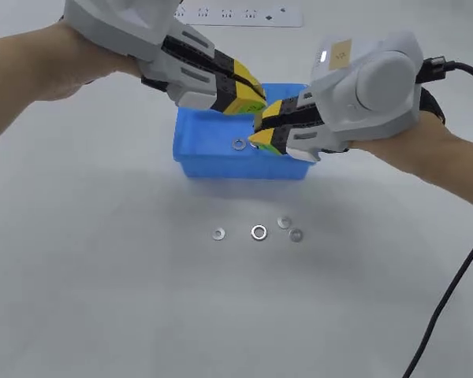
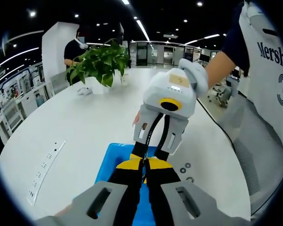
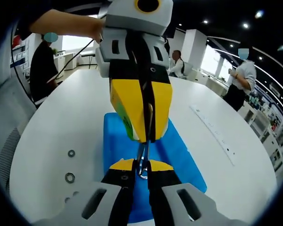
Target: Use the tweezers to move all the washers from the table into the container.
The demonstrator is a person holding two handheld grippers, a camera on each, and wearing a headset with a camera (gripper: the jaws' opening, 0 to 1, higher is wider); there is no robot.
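**Spotter:** Closest to you, four washers (image 1: 258, 232) lie loose on the white counter (image 1: 102, 276) in a rough row. The two on the right are almost touching.

**Caller:** Just behind them sits the blue container (image 1: 193, 150), and there's one washer (image 1: 238, 144) already on its floor.

**Spotter:** Your right gripper (image 1: 266, 130) comes in from the right, low over the container's front right corner. Its fingers are clenched on the tweezers (image 3: 142, 157).

**Caller:** Your left gripper (image 1: 256, 98) reaches in from the upper left and meets it nose to nose above the container. Its yellow-tipped fingers are pressed tight on the other end of those same tweezers.

**Spotter:** In the right gripper view, the thin steel tweezers run straight out of one pair of fingers and into the other, over the blue floor.

**Caller:** Is there a washer pinched at the tip?

**Spotter:** Can't tell, it's too small and tucked between your fingers.

**Caller:** Beyond the container, a white power strip (image 1: 236, 14) lies flat near the far edge of the counter.

**Spotter:** Farther still, in the left gripper view, a leafy potted plant (image 2: 101, 63) stands on the counter.
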